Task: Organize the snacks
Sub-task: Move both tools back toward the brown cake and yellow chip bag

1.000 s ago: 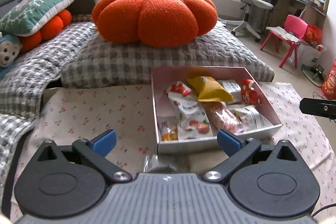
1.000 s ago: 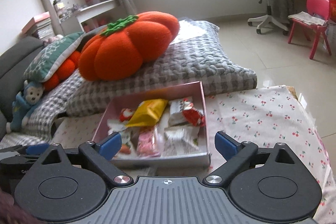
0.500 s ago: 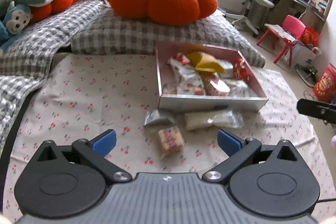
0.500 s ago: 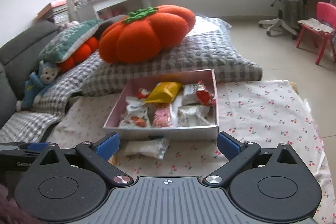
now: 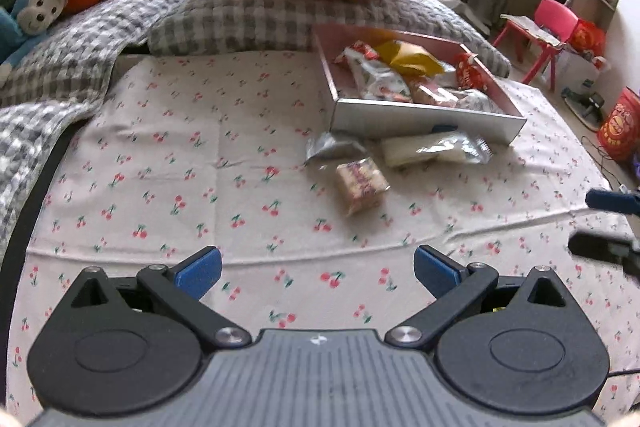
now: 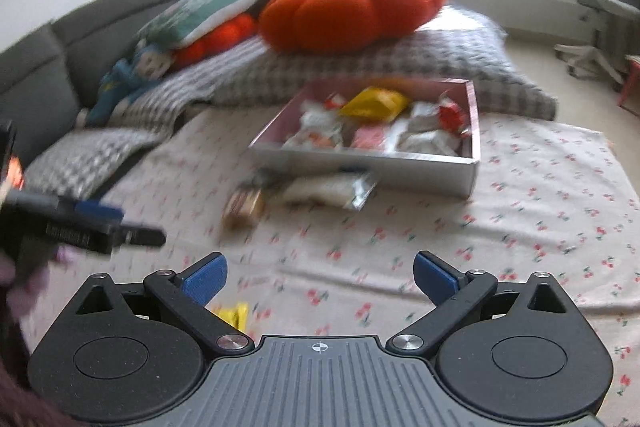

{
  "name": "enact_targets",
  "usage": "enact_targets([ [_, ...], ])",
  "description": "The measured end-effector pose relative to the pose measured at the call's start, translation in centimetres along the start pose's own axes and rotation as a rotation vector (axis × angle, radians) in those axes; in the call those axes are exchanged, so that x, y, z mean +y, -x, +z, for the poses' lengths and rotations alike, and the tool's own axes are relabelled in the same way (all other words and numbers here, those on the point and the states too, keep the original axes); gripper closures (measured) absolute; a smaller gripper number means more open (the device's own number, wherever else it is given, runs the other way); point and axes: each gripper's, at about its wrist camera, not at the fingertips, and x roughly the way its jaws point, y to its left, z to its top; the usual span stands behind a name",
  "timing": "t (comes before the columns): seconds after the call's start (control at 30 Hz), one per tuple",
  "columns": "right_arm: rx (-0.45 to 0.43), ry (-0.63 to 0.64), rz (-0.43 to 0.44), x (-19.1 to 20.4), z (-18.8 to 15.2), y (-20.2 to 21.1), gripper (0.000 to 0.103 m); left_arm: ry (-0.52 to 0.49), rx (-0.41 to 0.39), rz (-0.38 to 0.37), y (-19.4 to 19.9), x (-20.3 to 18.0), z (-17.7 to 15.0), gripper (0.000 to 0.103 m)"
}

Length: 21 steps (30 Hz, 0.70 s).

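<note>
Left gripper point(image 5: 316, 269) and right gripper point(image 6: 320, 273), each held low over the cherry-print cloth point(image 5: 168, 163) with jaws released and empty, both aimed at the far tray point(image 5: 424, 119) of wrapped snacks. Just near of the tray's front wall lie three loose snacks: a silver packet point(image 5: 334, 149), a long clear-wrapped bar point(image 5: 434, 149) with its long axis left to right, and a small square pack point(image 5: 360, 185). No writing is legible; a yellow wrapper point(image 6: 234, 313) lies beside the right gripper's left finger.
</note>
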Motion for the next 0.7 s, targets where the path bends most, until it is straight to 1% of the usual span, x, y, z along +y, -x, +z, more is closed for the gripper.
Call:
enact_targets([
  [0.13, 0.033, 0.083, 0.053, 1.4, -1.4, -0.4, 0.002, 0.016, 0.012, 0.003, -0.3, 0.6, -0.6, 0.0],
  [0.3, 0.076, 0.234, 0.117, 3.5, -2.9, -1.1, 0.002, 0.005, 0.004, 0.016, -0.4, 0.7, -1.4, 0.001],
  [0.43, 0.144, 0.352, 0.173, 5.0, -4.2, -2.1, 0.002, 0.001, 0.017, 0.022, -1.1, 0.7, -1.8, 0.001],
  [0.5, 0.169, 0.401, 0.175, 5.8, -4.9, -2.6, 0.002, 0.004, 0.027, 0.02, -1.4, 0.7, -1.9, 0.001],
  [0.6, 0.175, 0.454, 0.145, 6.7, -5.7, -3.2, 0.002, 0.0, 0.043, 0.021, -1.9, 0.6, -2.0, 0.001],
  [0.7, 0.173, 0.472, 0.124, 7.2, -5.7, -3.9, 0.002, -0.005, 0.051, 0.025, -2.3, 0.4, -2.1, 0.001],
])
